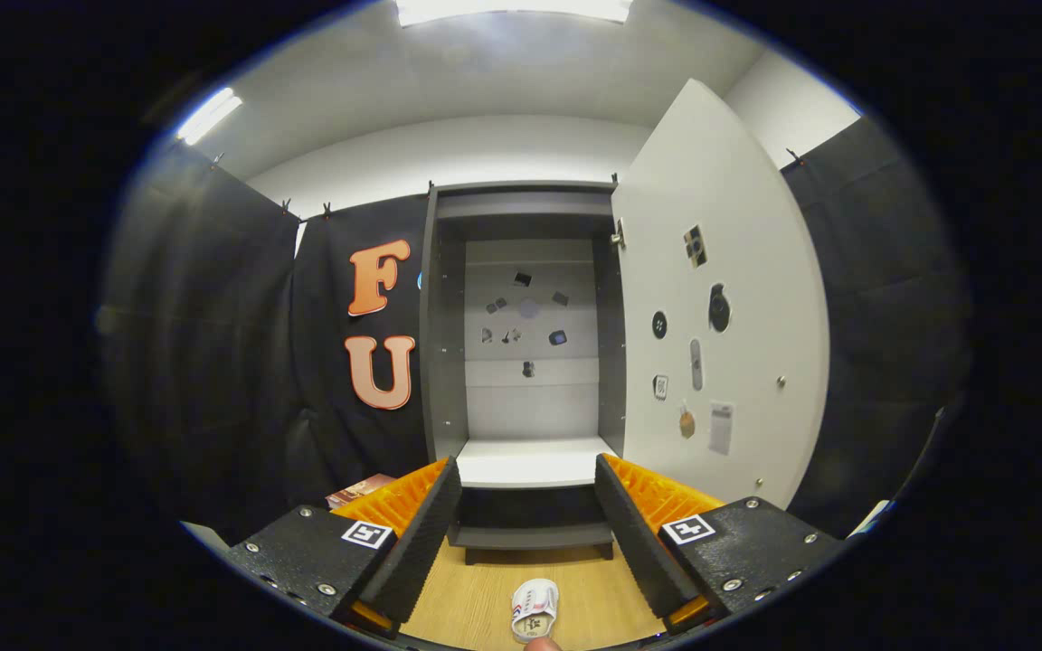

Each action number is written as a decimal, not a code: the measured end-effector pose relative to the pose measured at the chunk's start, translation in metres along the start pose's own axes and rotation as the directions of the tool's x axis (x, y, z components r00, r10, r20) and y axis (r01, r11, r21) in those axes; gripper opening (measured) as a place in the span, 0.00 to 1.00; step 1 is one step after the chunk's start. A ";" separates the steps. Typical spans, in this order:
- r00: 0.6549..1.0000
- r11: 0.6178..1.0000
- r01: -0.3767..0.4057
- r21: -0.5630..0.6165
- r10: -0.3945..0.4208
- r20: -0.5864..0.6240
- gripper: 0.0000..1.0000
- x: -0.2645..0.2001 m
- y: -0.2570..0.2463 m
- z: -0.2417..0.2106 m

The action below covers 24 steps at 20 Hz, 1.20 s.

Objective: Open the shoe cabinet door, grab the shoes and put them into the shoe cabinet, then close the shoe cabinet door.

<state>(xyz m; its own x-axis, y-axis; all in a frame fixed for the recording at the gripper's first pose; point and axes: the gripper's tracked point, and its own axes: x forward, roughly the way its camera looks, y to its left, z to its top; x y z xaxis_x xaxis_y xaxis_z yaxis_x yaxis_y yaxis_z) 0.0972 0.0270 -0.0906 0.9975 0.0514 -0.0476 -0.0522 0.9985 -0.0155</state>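
At centre frame, shoe cabinet [530,362] with its white door [720,298] swung open to the right, gripper [528,533] fingers spread wide — gripping nothing, white shoe [535,610] on the wooden floor [476,588] between them at bottom centre.

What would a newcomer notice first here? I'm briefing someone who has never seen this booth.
First the shoe cabinet straight ahead beyond the tongs, its white door swung wide open to the right, shelf bare. Then the open tongs' black pads, and a white shoe on the wooden floor between them.
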 end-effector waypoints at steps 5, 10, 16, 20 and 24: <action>0.990 1.000 -0.014 0.011 0.015 -0.140 0.93 0.028 0.024 -0.098; 0.960 1.000 0.006 0.003 -0.005 -0.279 0.93 0.047 0.021 -0.188; 0.832 0.999 0.021 0.028 -0.002 -0.555 0.93 0.055 0.022 -0.328; 0.733 0.998 0.037 0.041 0.001 -0.681 0.93 0.056 0.020 -0.394; 0.645 0.998 0.039 0.041 0.006 -0.764 0.89 0.056 0.021 -0.439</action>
<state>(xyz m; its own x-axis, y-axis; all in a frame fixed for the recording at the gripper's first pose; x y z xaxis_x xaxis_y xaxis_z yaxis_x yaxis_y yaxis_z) 0.1313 0.0431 -0.5324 0.6079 0.0260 -0.7936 -0.0117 0.9997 0.0237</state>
